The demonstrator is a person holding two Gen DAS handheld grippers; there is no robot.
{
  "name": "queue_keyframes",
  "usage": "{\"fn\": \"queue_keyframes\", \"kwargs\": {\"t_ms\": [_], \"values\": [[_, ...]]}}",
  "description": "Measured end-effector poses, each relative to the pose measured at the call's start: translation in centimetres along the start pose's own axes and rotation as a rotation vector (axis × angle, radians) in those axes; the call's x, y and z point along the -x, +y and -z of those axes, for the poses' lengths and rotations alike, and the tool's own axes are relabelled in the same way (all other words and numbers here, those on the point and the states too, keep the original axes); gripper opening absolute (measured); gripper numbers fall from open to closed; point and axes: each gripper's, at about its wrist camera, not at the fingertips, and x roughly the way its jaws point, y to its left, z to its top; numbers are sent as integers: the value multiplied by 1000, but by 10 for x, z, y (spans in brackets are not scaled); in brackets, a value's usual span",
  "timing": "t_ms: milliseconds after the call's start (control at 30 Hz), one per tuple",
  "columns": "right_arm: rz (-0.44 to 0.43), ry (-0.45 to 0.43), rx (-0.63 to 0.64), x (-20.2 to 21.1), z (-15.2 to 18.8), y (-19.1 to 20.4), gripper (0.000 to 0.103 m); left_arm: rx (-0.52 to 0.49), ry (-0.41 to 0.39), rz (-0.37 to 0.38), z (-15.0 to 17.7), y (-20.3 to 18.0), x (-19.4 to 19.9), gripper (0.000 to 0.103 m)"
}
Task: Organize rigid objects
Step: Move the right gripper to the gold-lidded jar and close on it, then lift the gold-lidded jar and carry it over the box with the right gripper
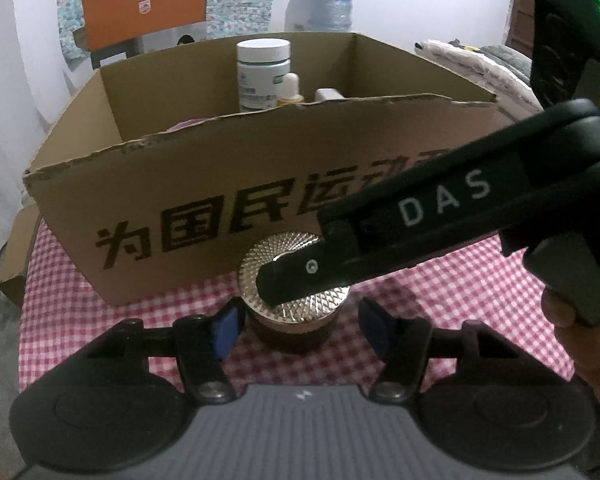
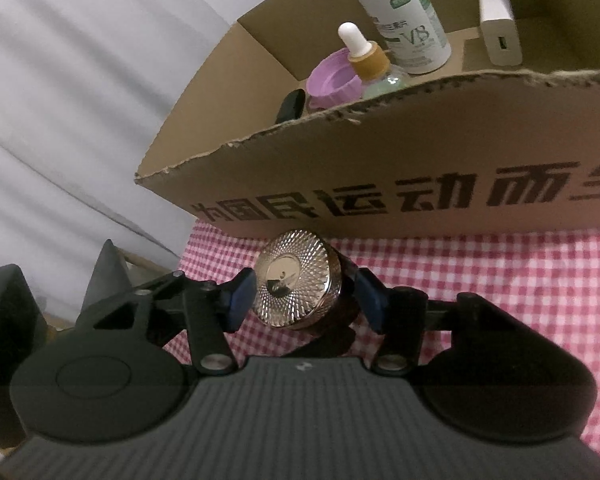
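Two grippers meet at one jar [image 2: 298, 284], which stands on the checked cloth [image 2: 500, 280] just in front of the box [image 2: 380, 160]. The left gripper [image 1: 300, 328] has its pads apart, flanking the jar's base without pressing. The right gripper [image 2: 304, 300] looks clamped on the lid rim. Lift straight up, clear the torn wall, then set it down among the bottles.

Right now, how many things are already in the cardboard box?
5 visible: a white bottle at the back, a charger beside it, a dropper bottle, a purple lid and a black object. More may hide behind the front wall.
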Motion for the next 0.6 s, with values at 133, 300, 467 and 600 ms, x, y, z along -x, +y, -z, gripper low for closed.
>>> {"fn": "queue_keyframes", "kwargs": {"t_ms": [133,300,467,600], "values": [[17,-3,7,8,6,-1,56,-17,0,12,1,-10,2,63],[28,-6,5,20,13,-7,56,-44,-2,25,4,-21,5,63],[29,-17,-5,24,16,-12,56,-68,-29,-15,1,-25,4,63],[27,-25,-5,25,14,-15,56,-86,-27,-30,-4,-26,-4,64]]}}
